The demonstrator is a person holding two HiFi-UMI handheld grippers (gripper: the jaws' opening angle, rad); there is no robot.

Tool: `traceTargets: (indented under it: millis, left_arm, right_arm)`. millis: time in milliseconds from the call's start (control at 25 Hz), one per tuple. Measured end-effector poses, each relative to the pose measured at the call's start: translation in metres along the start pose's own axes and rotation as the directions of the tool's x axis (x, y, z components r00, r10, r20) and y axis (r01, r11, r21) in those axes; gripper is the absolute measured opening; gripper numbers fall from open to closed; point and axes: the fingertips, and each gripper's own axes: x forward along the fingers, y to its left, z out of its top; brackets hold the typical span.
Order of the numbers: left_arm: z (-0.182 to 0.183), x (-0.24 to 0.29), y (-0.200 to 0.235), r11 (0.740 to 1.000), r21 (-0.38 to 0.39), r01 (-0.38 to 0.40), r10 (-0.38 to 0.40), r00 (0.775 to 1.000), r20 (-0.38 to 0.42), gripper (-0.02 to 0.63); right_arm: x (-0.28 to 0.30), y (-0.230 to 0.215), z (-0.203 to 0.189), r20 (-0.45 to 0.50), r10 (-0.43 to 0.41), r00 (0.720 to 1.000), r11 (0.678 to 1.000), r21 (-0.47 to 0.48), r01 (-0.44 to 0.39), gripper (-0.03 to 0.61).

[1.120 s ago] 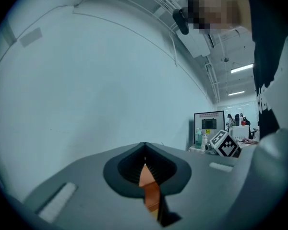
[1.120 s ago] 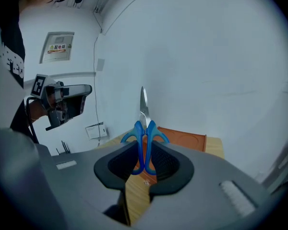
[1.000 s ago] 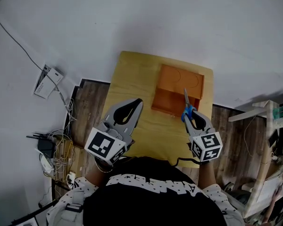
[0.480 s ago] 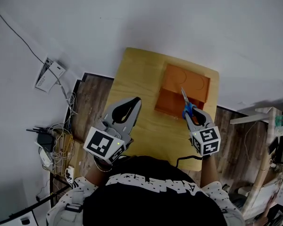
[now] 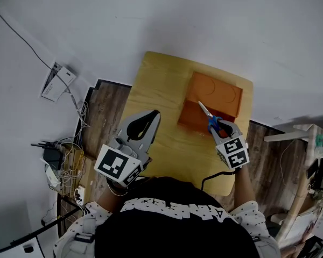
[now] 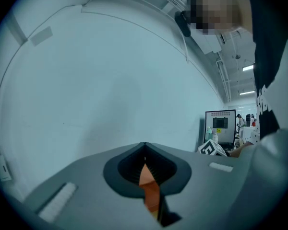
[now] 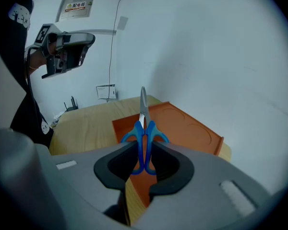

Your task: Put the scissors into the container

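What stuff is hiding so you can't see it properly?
Container near compartment: head view, partly covered by scissors and right gripper.
Table near edge: head view, behind the person's shirt.
Wall sign print: right gripper view, too small.
Table: left gripper view, blocked by the left gripper body.

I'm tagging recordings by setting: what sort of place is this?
Probably a lab or office workroom, not a home: a small wooden table stands beside a bare white wall, loose cables lie on the floor, and a monitor shows under ceiling strip lights.
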Motion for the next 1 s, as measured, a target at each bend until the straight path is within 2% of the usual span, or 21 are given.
traceTargets:
  millis: [240, 440, 640, 1000]
  left_arm:
    - [-0.001, -0.003, 0.002, 1.0, -0.001, -0.021, 0.021, 1.0, 0.0, 0.002]
    - [-0.002, -0.004, 0.005, 1.0, -0.003, -0.03, 0.03, 1.0, -0.004, 0.002]
    - [-0.003, -0.005, 0.008, 0.999, -0.005, -0.036, 0.036, 0.999, -0.01, 0.002]
    - [-0.005, -0.006, 0.012, 0.999, -0.004, -0.042, 0.042, 0.999, -0.013, 0.002]
  right_arm:
    - [0.018, 0.0, -0.013, -0.09, 0.023, 0.996, 0.995, -0.094, -0.032, 0.103]
    - [0.032, 0.006, -0.021, -0.14, 0.082, 0.987, 0.989, -0.11, -0.098, 0.103]
    - [0.046, 0.006, -0.028, -0.202, 0.093, 0.975, 0.98, -0.153, -0.125, 0.103]
    - [0.063, 0.004, -0.044, -0.299, 0.103, 0.949, 0.979, -0.14, -0.15, 0.103]
